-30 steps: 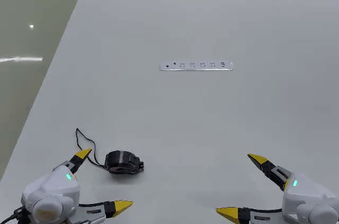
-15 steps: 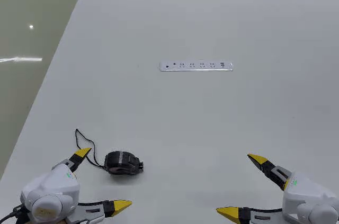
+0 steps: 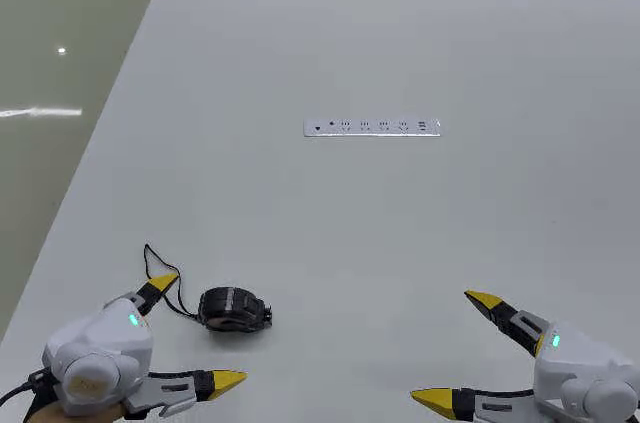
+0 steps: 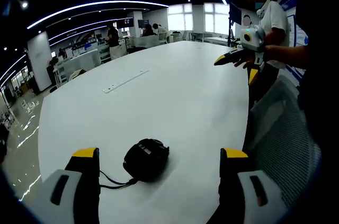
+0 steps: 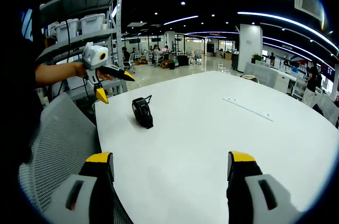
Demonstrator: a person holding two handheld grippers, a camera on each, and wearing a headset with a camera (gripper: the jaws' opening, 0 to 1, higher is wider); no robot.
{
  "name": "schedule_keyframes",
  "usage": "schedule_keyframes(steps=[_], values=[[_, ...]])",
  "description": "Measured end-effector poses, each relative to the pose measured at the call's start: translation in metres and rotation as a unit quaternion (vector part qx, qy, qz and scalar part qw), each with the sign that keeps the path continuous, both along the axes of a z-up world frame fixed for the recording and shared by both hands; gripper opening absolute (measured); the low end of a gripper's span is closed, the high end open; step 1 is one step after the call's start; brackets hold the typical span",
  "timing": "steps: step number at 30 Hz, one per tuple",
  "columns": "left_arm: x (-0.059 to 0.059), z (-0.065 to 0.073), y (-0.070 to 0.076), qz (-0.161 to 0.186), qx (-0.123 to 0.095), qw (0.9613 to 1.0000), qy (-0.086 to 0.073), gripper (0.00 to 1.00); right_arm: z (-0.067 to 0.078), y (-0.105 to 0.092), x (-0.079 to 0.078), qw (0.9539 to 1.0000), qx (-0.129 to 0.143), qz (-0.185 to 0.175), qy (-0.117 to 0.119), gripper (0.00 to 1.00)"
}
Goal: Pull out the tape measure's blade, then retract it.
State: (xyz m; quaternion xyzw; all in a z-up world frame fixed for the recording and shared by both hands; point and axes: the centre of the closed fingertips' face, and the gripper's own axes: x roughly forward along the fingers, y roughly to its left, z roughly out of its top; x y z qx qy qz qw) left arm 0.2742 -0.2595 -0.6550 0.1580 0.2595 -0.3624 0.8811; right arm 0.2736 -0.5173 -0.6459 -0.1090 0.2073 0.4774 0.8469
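Head view: left gripper (image 3: pixel 200 330) and right gripper (image 3: pixel 452 348), both spread, cut off below; tape (image 3: pixel 234 308) lies just beyond left jaws.

The right gripper (image 5: pixel 170 158) raises its two yellow-tipped fingers (image 5: pixel 99 167) from the bottom edge, spread wide apart over the white counter (image 5: pixel 212 134). Farther along the counter, near its left edge, lies the black tape measure (image 5: pixel 142 112), a thin dark cord looping off its far end. Just beyond it, off the counter's edge, a person's hand (image 5: pixel 79 69) holds the left gripper (image 5: pixel 116 87) with its fingers parted. A long white power strip (image 5: pixel 248 108) lies flat to the right, well apart from the tape measure. A mesh chair back (image 5: pixel 50 139) stands at the left, with shelves of bins (image 5: pixel 85 25) behind.
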Motion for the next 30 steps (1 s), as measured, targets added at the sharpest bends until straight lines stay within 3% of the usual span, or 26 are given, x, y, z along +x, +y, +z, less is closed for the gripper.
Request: schedule_keyframes(steps=[17, 19, 30], values=[[0.008, -0.008, 0.001, -0.051, 0.031, 0.9978, 0.028, 0.79, -0.002, 0.012, 0.009, 0.9986, -0.016, 0.051, -0.003, 0.81], [0.007, -0.010, 0.000, -0.061, 0.032, 0.9969, 0.040, 0.78, -0.003, 0.014, 0.011, 0.9982, -0.018, 0.058, -0.004, 0.80], [0.016, -0.018, -0.001, -0.097, 0.068, 0.9918, 0.049, 0.72, -0.004, 0.021, 0.016, 0.9962, -0.022, 0.084, -0.007, 0.75]])
